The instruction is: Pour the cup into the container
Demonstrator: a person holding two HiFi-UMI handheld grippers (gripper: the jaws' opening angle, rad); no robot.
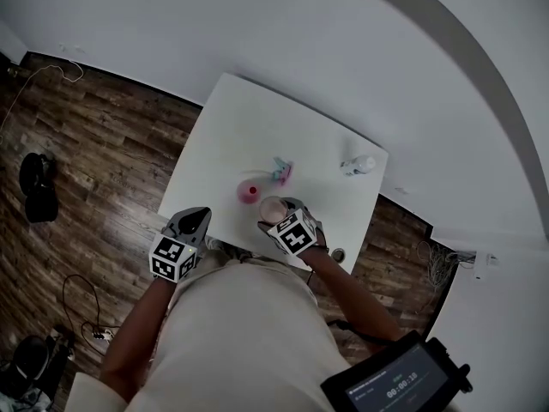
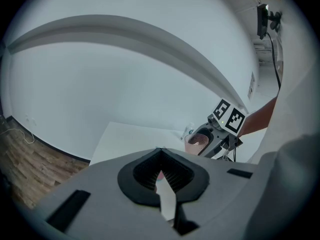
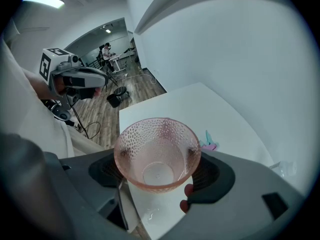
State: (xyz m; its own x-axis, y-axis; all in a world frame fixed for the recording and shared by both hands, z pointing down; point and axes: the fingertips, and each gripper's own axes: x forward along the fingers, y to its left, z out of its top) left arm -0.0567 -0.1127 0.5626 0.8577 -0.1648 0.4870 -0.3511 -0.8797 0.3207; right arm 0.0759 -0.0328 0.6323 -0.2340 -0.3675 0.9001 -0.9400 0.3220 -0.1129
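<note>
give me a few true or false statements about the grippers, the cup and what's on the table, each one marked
1. The right gripper holds a pink dimpled cup between its jaws. True.
2. The left gripper is clamped on the pink container. False: its jaws are together on nothing, and the container sits on the white table apart from it.
3. The cup is brim-full of liquid. False: the right gripper view shows its bare bottom, so it looks empty.
4. A small teal and pink item lies on the table near the container. True.
</note>
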